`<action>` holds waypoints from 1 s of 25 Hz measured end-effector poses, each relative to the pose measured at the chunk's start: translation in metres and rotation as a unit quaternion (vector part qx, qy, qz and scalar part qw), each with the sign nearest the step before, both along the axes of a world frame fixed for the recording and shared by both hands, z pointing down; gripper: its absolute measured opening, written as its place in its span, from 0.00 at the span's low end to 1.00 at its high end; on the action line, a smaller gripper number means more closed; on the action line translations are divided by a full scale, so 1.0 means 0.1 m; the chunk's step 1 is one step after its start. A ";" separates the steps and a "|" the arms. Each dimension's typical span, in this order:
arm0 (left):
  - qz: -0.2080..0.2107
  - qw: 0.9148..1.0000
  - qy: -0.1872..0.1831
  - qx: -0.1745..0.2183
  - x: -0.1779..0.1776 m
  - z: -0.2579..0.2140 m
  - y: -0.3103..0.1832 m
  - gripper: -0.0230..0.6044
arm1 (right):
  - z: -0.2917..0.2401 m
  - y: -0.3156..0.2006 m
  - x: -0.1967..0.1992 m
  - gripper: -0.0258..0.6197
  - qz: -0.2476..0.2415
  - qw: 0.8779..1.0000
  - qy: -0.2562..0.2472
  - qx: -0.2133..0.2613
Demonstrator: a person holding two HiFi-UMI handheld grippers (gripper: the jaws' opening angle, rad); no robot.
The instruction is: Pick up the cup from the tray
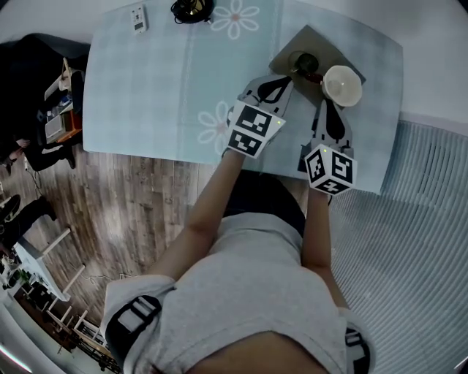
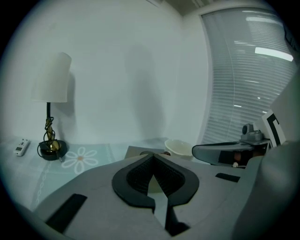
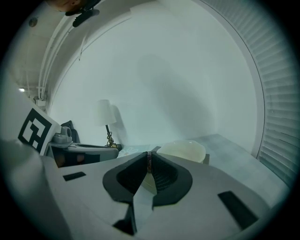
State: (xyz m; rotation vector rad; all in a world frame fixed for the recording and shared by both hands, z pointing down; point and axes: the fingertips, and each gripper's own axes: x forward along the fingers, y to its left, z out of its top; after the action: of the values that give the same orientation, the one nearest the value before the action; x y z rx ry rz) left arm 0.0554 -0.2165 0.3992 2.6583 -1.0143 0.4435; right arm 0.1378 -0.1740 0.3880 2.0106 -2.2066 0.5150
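A grey-brown tray (image 1: 311, 40) lies at the table's far right corner. On it stand a cream cup (image 1: 341, 85) with a wide mouth and a dark round dish (image 1: 302, 61). My left gripper (image 1: 290, 74) is shut and empty, its tips at the tray's near edge beside the dark dish. My right gripper (image 1: 325, 101) is also shut with nothing in it, just short of the cream cup. In the left gripper view the cream cup (image 2: 178, 147) and the tray (image 2: 136, 151) show beyond the closed tips (image 2: 153, 157). In the right gripper view the cream cup (image 3: 183, 151) sits just past the closed tips (image 3: 149, 154).
The table (image 1: 146, 95) has a pale blue checked cloth with flower prints. A lamp (image 1: 191, 9) and a white remote (image 1: 138, 18) stand at its far edge. Window blinds (image 2: 248, 70) run along the right. Wooden floor (image 1: 131, 204) lies to the left of the table.
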 end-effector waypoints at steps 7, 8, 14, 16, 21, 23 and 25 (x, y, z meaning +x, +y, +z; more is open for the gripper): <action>0.030 1.000 0.005 0.006 0.04 0.06 -0.14 0.04 | 0.04 -0.06 -0.06 0.05 0.007 1.000 -0.002 0.012; 0.034 0.999 0.002 0.009 0.06 0.08 -0.17 0.03 | 0.04 -0.09 -0.07 0.05 0.005 1.000 -0.003 0.017; 0.071 0.997 -0.003 0.010 0.18 0.21 -0.13 0.03 | 0.13 0.02 -0.09 0.05 0.007 1.000 -0.015 0.009; 0.078 0.997 0.000 0.010 0.23 0.22 -0.14 0.04 | 0.15 0.05 -0.08 0.05 0.003 1.000 -0.020 0.004; 0.111 0.994 0.002 0.015 0.36 0.25 -0.16 0.04 | 0.22 0.13 0.00 0.05 0.004 1.000 -0.025 -0.009; 0.126 0.992 0.000 0.017 0.41 0.26 -0.16 0.04 | 0.23 0.15 0.04 0.05 0.006 1.000 -0.028 -0.014; 0.142 0.990 -0.006 0.020 0.46 0.26 -0.16 0.04 | 0.24 0.17 0.07 0.05 0.007 0.999 -0.028 -0.017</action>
State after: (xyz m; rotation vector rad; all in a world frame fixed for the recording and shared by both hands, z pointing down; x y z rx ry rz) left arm 0.1015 -0.2325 0.4254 2.8512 -0.6542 0.4997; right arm 0.1451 -0.1574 0.4122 2.0206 -2.2020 0.6137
